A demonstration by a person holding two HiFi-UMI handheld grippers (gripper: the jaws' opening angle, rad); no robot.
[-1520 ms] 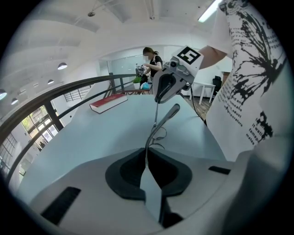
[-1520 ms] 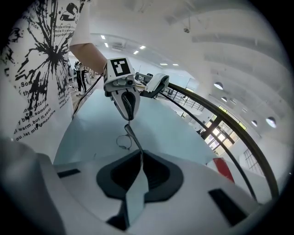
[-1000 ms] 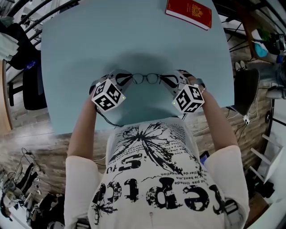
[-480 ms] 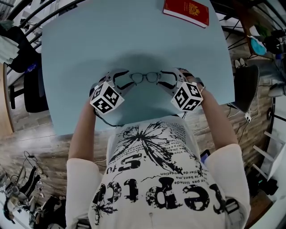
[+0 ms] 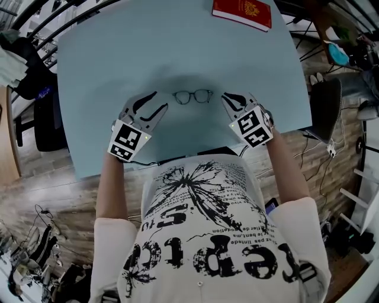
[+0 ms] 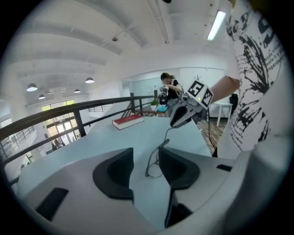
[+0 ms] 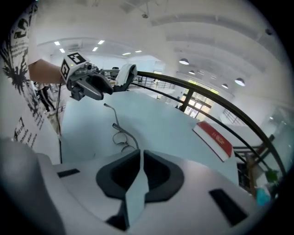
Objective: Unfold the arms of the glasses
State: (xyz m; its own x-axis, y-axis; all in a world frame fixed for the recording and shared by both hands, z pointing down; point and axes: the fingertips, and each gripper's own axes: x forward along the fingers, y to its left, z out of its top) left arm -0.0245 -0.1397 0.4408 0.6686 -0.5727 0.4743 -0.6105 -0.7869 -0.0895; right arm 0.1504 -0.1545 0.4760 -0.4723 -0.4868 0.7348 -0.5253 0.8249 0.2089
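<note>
Both grippers have drawn back from the glasses (image 5: 193,96), which they flanked closely half a second ago; now the frame sits alone on the table (image 5: 106,53), touched by neither.

We hold the left gripper (image 5: 153,104) off to the glasses' left and near them. Its jaws have just been opening and stand wide apart with nothing gripped. In the left gripper view the glasses (image 6: 155,161) show through the gap, lying on the table just ahead of the pads, with one arm reaching away from the lenses. Beyond them we see the right gripper (image 6: 180,118) facing back at us.

We hold the right gripper (image 5: 232,99) just right of the glasses. Its jaws have just been closing and are all but together, with only a sliver of table between the pads, and they are empty. In the right gripper view the glasses (image 7: 122,136) lie ahead and to the left of the jaws, one thin arm standing out from the frame, and the left gripper (image 7: 117,83) hangs open past them.

A red book (image 5: 242,12) lies well beyond the right gripper, at the table's far edge.
</note>
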